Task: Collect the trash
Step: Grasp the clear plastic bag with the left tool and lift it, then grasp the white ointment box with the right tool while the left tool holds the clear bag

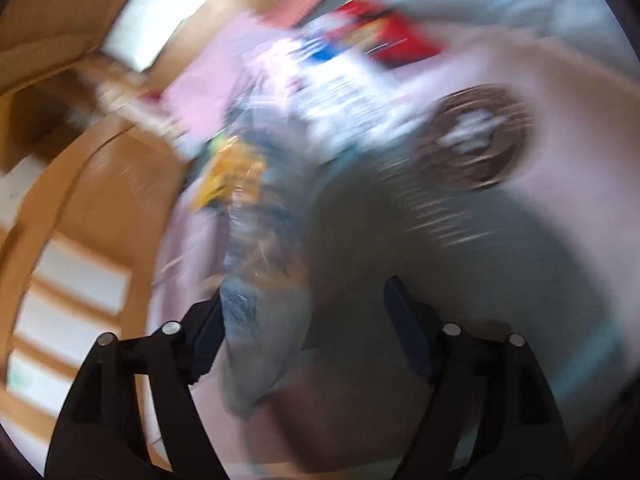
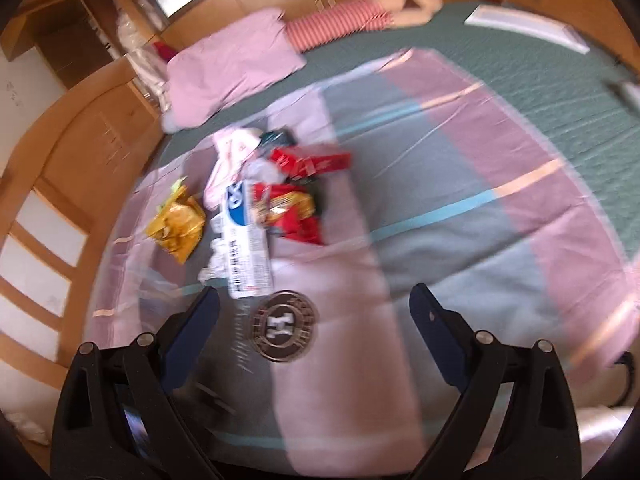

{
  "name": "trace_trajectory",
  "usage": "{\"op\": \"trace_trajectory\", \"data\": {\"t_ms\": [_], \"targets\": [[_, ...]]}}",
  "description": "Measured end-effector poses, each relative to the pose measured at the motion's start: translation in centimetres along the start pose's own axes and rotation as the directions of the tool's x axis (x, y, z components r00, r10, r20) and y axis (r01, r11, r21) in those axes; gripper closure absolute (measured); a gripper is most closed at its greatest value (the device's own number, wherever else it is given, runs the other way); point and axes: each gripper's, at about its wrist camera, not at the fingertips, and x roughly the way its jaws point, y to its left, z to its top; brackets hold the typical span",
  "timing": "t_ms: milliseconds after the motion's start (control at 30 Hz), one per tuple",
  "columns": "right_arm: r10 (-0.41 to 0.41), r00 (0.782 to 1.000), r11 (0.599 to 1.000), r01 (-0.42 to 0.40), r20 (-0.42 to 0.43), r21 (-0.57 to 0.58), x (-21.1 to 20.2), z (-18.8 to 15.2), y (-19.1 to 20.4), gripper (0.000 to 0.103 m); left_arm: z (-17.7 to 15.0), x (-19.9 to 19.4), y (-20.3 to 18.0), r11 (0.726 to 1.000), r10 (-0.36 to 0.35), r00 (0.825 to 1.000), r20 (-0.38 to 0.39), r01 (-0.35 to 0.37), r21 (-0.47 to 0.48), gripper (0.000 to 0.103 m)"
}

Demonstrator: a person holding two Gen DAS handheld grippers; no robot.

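Observation:
Trash lies in a heap on a pink and grey blanket (image 2: 460, 168) on a bed. In the right wrist view I see a yellow snack bag (image 2: 176, 226), a white and blue packet (image 2: 244, 240), red wrappers (image 2: 296, 208) and a pale pink bag (image 2: 230, 160). My right gripper (image 2: 316, 300) is open and empty, just short of the white packet. The left wrist view is badly blurred. My left gripper (image 1: 308, 304) has its jaws apart, with a clear plastic bag (image 1: 260, 304) lying against its left finger (image 1: 208, 328). The yellow bag (image 1: 228, 172) and white packet (image 1: 344, 92) lie beyond it.
A round brown logo patch (image 2: 285, 328) is on the blanket, also in the left wrist view (image 1: 476, 136). A pink pillow (image 2: 232, 68), a striped cushion (image 2: 340, 24) and a white flat box (image 2: 528, 26) lie at the back. A wooden bed frame (image 2: 80, 152) curves along the left.

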Motion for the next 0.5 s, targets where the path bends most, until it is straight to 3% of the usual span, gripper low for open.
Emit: {"op": "trace_trajectory", "data": {"t_ms": [100,200,233,333,367,400,433,500], "targets": [[-0.052,0.998,0.999,0.052,0.025,0.011,0.6,0.7,-0.4,0.010,0.7,-1.3,0.7,0.992,-0.116,0.991,0.066,0.119,-0.048,0.024],[-0.056,0.998,0.996,0.054,0.020,0.065,1.1,1.3,-1.7,0.009,0.7,-1.8,4.4,0.944,-0.223,0.967,0.123,0.246,-0.220,0.017],[-0.069,0.997,0.995,0.067,0.023,0.078,1.1,1.4,-2.2,0.009,0.3,-1.7,6.2,0.906,-0.257,0.955,0.148,0.291,-0.307,0.016],[-0.102,0.995,0.990,0.099,0.022,0.103,1.6,1.8,-3.2,0.009,-1.0,-0.7,9.9,0.753,-0.350,0.912,0.215,0.410,-0.515,0.014],[-0.102,0.995,0.989,0.100,0.013,0.105,2.1,1.8,-3.3,0.009,-1.6,-0.3,10.5,0.693,-0.381,0.896,0.227,0.439,-0.572,0.014],[-0.100,0.995,0.990,0.100,0.003,0.102,2.7,1.9,-3.1,0.009,-1.7,0.6,10.5,0.654,-0.425,0.878,0.221,0.467,-0.595,0.014],[-0.098,0.995,0.991,0.098,-0.004,0.096,3.1,2.0,-2.7,0.009,-1.4,1.6,9.9,0.633,-0.485,0.852,0.198,0.498,-0.593,0.014],[-0.087,0.996,0.994,0.088,-0.019,0.057,4.5,2.2,-1.2,0.009,-1.1,2.5,7.8,0.632,-0.568,0.813,0.128,0.530,-0.566,0.014]]}}
